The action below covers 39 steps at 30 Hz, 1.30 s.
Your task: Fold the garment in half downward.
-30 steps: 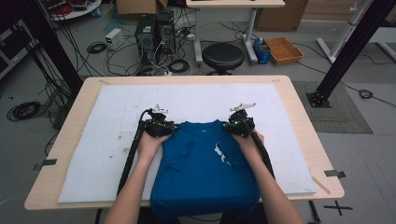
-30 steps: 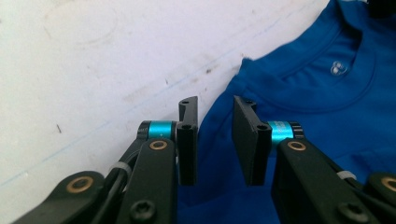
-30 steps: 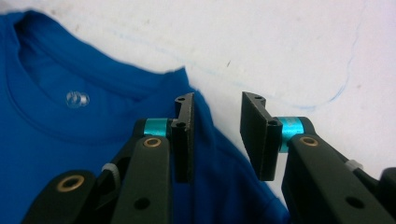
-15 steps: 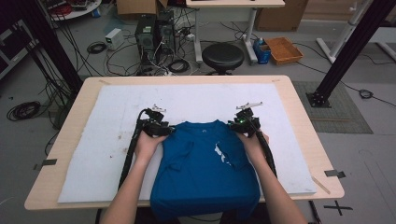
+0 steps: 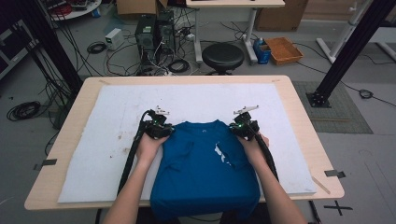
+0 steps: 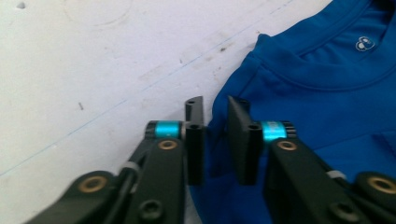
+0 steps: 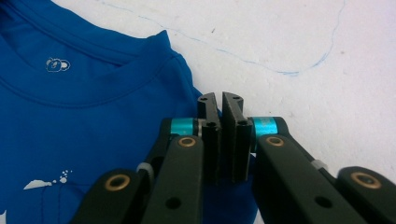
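While jaws pinch blue shirt shoulders, white mat apparently bare

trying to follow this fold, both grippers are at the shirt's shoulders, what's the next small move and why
Probably lift both shoulders a little and carry them toward the hem. The left gripper has just been closing on the blue t-shirt at its shoulder edge, fabric between the jaws. The right gripper has just closed, nearly together, on the other shoulder. The shirt lies flat on the white mat, so an even lift seems safest.

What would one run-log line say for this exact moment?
item: blue T-shirt on white mat | left gripper: jaws just closing on shoulder fabric | right gripper: jaws just closed on other shoulder
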Tool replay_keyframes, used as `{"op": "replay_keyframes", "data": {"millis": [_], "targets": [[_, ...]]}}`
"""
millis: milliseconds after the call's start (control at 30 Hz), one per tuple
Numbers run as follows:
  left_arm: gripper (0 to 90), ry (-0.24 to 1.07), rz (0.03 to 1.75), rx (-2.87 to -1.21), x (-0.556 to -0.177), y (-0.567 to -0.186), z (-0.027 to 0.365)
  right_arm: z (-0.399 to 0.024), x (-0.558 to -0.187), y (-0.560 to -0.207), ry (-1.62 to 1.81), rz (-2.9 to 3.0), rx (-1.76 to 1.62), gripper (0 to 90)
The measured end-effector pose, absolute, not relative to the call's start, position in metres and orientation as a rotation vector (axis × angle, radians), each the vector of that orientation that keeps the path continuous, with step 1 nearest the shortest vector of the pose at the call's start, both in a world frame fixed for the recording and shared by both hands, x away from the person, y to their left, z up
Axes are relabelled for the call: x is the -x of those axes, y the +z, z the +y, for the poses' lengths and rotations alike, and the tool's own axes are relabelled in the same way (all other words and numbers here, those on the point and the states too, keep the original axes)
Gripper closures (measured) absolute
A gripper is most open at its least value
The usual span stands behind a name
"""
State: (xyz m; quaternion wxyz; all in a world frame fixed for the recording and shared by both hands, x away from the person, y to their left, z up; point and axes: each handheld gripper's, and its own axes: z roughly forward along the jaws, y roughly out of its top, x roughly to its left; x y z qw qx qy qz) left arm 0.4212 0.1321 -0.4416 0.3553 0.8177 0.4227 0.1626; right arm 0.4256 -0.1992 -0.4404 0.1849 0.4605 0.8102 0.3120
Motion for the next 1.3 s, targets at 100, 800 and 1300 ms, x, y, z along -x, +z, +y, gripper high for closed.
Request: {"op": "replay_keyframes", "data": {"millis": [100, 800, 1300], "targets": [[87.0, 0.431, 1.074, -2.109, -0.421, -0.441, 0.131, -0.201, -0.426, -0.439, 0.894, 2.266, -1.31, 88.0], [87.7, 0.45, 0.956, -1.886, -0.424, -0.418, 0.152, -0.216, -0.432, -0.413, 1.127, 2.127, -1.281, 88.1], [87.7, 0.48, 0.721, -1.895, -0.349, -0.398, 0.159, -0.227, -0.358, -0.393, 1.263, 2.094, -1.085, 88.0]]}}
